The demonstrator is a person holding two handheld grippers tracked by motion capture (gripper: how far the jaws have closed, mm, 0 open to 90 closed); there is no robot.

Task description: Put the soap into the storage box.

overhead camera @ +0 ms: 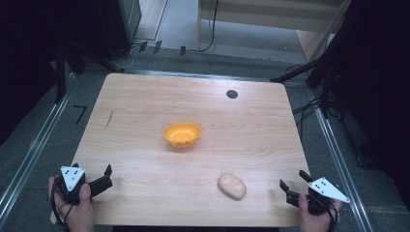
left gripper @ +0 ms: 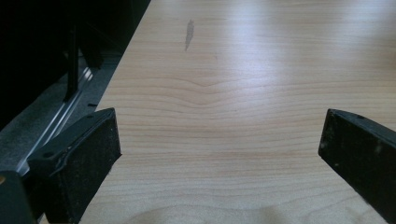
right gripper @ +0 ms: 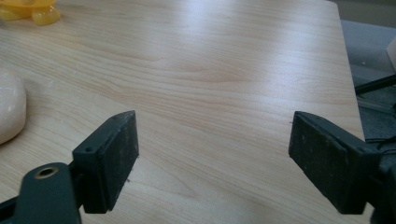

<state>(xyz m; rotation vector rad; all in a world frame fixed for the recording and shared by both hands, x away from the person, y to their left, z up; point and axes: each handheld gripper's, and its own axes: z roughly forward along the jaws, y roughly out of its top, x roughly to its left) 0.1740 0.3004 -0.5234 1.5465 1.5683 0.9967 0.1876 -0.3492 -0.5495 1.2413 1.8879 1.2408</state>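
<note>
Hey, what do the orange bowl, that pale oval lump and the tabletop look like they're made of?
Orange bowl: probably plastic, judging by its even bright colour and soft sheen. Pale oval lump: smooth, pinkish-cream and rounded, maybe soap or a foam bread roll; hard to tell. Tabletop: light wood-grain surface, likely laminate, semi-matte with broad light reflections.

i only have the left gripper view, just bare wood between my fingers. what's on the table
Observer: An orange bowl sits near the middle of the table.
Operator: anything else
Observer: A pale pink oval object lies on the near right part, between the bowl and the right gripper.
Operator: is the right gripper holding it
Observer: No. In the right gripper view its fingers stand apart over bare wood, with the pink object off to their left side.
</note>
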